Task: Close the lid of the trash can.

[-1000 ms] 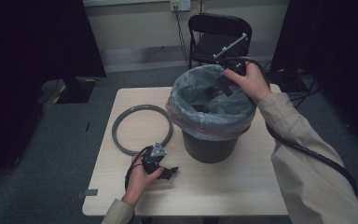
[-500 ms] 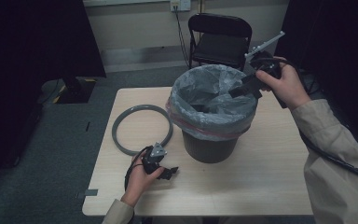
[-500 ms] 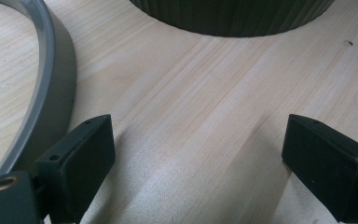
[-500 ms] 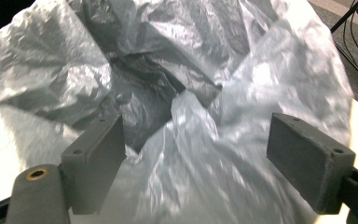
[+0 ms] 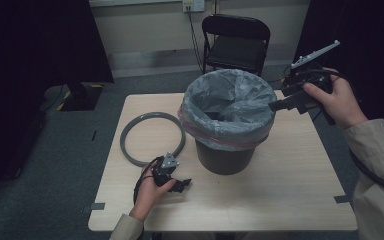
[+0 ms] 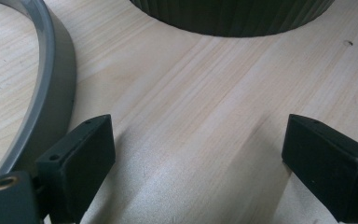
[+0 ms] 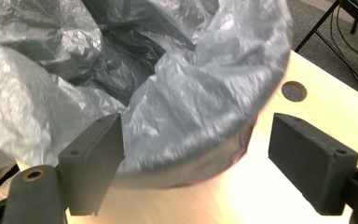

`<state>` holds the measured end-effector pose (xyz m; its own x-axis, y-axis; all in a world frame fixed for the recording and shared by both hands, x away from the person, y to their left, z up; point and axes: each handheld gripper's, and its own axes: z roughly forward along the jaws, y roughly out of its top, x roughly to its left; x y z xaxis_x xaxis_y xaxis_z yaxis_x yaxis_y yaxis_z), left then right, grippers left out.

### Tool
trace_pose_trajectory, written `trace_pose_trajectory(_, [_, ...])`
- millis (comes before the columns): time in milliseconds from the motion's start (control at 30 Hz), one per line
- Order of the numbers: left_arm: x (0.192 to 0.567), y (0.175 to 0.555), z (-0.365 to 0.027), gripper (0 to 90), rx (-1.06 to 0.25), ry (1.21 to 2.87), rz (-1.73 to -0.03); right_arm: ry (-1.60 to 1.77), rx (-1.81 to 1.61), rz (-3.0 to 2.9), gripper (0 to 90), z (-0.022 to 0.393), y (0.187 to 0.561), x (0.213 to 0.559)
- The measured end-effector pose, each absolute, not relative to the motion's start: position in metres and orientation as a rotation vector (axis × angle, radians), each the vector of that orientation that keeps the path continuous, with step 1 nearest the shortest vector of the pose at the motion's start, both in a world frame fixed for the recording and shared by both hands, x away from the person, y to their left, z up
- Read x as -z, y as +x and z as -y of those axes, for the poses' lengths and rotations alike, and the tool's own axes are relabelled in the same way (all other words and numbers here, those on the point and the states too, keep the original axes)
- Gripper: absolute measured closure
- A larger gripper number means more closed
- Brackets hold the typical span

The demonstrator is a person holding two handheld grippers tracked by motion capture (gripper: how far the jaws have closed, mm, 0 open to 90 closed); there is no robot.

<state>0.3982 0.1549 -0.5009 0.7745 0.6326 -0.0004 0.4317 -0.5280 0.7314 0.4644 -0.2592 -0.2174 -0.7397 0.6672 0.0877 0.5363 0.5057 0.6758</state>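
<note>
Landmark: the bin.

Table: pale wood, rectangular. Its far edge runs just behind the bin, its near edge well in front. Wide bare wood lies right of and in front of the bin. 1 round hole sits in the top on the bin's far-right side.

Bin: dark, ribbed wall, upright near the table's centre, slightly toward the far edge. Grey liner bag folded out over the rim, with a red band below the fold; the mouth is open.

Ring: grey hoop lying flat left of the bin, close to its base, apart from it. Its outer edge lies near the table's left side.

Right gripper: held in the air at the bin's right rim, tips at the bag's fold. Jaws wide apart, nothing between them.

Left gripper: resting on the table in front-left of the bin, just beside the ring's near arc. Jaws spread wide, empty; bare wood between them and the bin's base.
</note>
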Motion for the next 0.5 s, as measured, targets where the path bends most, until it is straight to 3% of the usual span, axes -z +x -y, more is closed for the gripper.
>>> trace_pose_trajectory(500, [0.501, 0.398, -0.155, 8.6, -0.347, 2.208, -0.788, 1.083, -1.067, -2.558, 17.0, 0.297, 0.446, 0.249])
